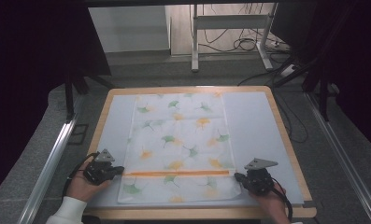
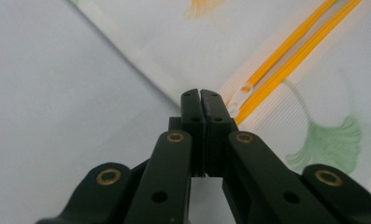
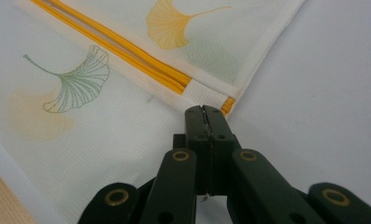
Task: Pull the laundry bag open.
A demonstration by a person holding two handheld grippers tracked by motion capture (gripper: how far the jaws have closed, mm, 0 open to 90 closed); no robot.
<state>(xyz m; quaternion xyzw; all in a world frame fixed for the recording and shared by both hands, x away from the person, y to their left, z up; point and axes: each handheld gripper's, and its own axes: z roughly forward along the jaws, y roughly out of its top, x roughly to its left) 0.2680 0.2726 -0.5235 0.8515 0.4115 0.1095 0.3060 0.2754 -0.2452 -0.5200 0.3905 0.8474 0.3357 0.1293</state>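
The left claw (image 1: 119,170) sits at the near left of the table, its 2 black jaws pressed together with nothing visible between them, the tips at the left edge of the cloth bag (image 1: 178,144) where the orange zipper (image 1: 176,173) begins. In the left gripper view the left claw (image 2: 201,93) tips rest over the bag's white hem, just beside the zipper's end, where a small white pull tab (image 2: 239,94) lies; whether the tips pinch the fabric cannot be told. The right claw (image 1: 238,176) is at the near right, jaws likewise together, tips at the bag's right edge by the other end of the zipper. In the right gripper view the right claw (image 3: 204,109) tips meet the white hem at the corner where the 2 orange zipper lines (image 3: 127,49) stop. Each gripper is held by a hand, the left hand (image 1: 80,184) in a white sleeve (image 1: 66,212). The bag lies flat down the middle of the pale mat (image 1: 253,126), printed with green and orange ginkgo leaves, the zipper running left to right near its near end. The mat covers a wooden table (image 1: 293,158).
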